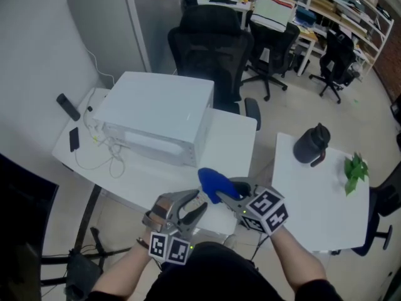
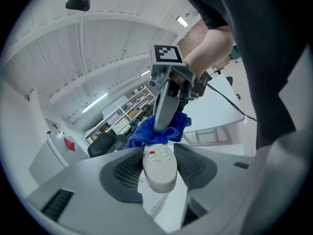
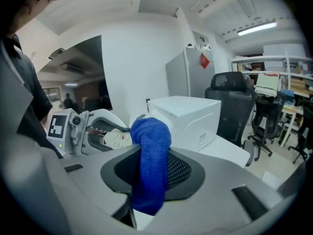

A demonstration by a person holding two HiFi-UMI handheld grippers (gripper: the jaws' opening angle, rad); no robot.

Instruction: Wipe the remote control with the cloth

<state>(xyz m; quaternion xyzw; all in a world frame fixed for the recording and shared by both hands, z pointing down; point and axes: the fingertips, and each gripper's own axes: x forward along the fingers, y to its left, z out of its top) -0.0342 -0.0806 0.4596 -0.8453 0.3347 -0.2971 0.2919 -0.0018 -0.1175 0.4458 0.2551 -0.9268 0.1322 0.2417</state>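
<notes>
My left gripper point(image 1: 190, 209) is shut on a white remote control point(image 1: 195, 204) with a red button, held in the air in front of the person's body. In the left gripper view the remote point(image 2: 159, 166) lies lengthwise between the jaws, its far end against the blue cloth point(image 2: 149, 133). My right gripper point(image 1: 220, 194) is shut on that blue cloth point(image 1: 213, 183), which sticks out past its tips. In the right gripper view the cloth point(image 3: 152, 160) hangs folded between the jaws, with the left gripper point(image 3: 93, 130) and the remote point(image 3: 117, 139) just behind it.
A white box-shaped appliance point(image 1: 160, 115) stands on the white table point(image 1: 233, 144) ahead, with cables and two dark handsets point(image 1: 67, 106) to its left. A second white table point(image 1: 319, 202) on the right carries a black jug point(image 1: 311, 144) and a green plant point(image 1: 355, 170). Office chairs point(image 1: 210, 55) stand behind.
</notes>
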